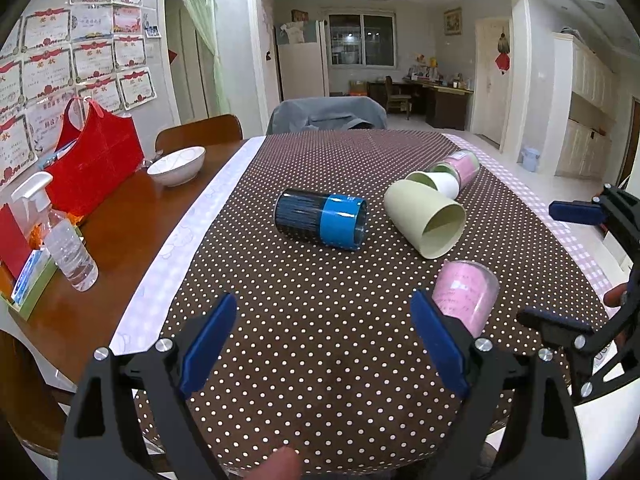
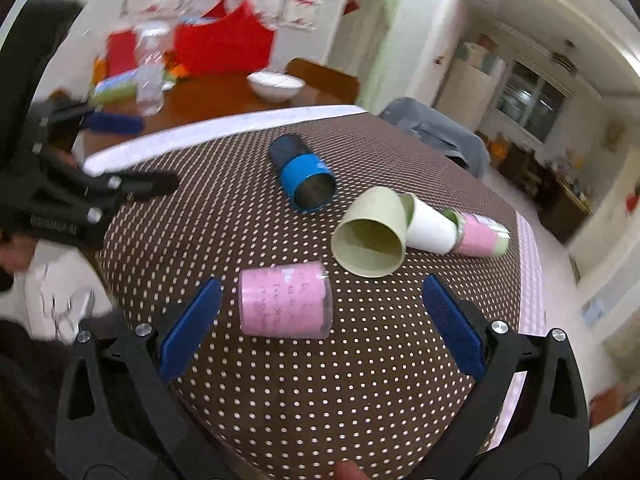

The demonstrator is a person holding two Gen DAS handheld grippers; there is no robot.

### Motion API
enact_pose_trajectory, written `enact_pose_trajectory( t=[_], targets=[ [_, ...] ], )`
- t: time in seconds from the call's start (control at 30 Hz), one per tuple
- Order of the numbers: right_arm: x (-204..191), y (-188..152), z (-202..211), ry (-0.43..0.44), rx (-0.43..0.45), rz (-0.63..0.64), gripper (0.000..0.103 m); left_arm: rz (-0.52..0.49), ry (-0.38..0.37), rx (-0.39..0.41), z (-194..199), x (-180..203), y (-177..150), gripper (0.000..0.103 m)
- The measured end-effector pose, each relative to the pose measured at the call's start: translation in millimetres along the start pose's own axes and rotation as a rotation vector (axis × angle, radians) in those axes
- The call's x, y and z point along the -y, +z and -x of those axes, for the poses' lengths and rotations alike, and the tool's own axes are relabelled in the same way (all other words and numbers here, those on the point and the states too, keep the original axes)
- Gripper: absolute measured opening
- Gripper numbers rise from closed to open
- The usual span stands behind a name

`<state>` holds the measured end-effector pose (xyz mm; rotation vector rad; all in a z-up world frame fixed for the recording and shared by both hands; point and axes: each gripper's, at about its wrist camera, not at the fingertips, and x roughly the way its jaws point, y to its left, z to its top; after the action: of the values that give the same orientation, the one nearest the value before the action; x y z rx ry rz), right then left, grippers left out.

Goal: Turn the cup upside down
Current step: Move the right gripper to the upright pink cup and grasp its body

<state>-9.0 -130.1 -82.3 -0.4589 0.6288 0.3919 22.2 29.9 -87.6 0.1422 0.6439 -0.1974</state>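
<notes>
In the left wrist view we see our left gripper [image 1: 320,344] spread wide and empty over the brown polka-dot tablecloth [image 1: 320,312], with the pink cup [image 1: 466,296] lying on its side just beyond its right-hand blue pad, though whether they touch we cannot tell. The right wrist view shows what that one cannot: the right gripper [image 2: 322,330] is also spread, and the pink cup lies on its side between and just ahead of its pads, touching neither, with handwriting on its wrap. Farther out lie a blue-banded dark cup [image 1: 320,218], a pale green cup [image 1: 426,220], a white cup [image 1: 434,182] tucked against it, and a second pink cup [image 1: 460,164] (all tipped over, the last three huddled together). Only the left view sharply shows the white bowl [image 1: 177,165], the red bag [image 1: 94,162] and the water bottle [image 1: 72,258] on the bare wood [image 1: 120,240]; the right view blurs them.
</notes>
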Motion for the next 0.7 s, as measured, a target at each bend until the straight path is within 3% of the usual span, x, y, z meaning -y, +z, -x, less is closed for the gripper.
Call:
enact_pose_trajectory(
  t=[0.37, 0.43, 0.7],
  targets=[
    [-7.5, -0.9, -29.3, 0.147, -0.106, 0.398, 0.097, 0.001, 0.018, -0.047, -9.0, -6.1, -8.1, 0.087],
    [-7.5, 0.2, -34.8, 0.168, -0.122, 0.481, 0.090, -0.004, 0.025, -0.058, -11.7, -5.9, -9.1, 0.087],
    [-25.9, -11.1, -56.9, 0.241, -0.202, 0.847, 0.080, -0.015, 0.032, -0.126, -31.6, -7.1, -17.0, 0.087]
  ],
)
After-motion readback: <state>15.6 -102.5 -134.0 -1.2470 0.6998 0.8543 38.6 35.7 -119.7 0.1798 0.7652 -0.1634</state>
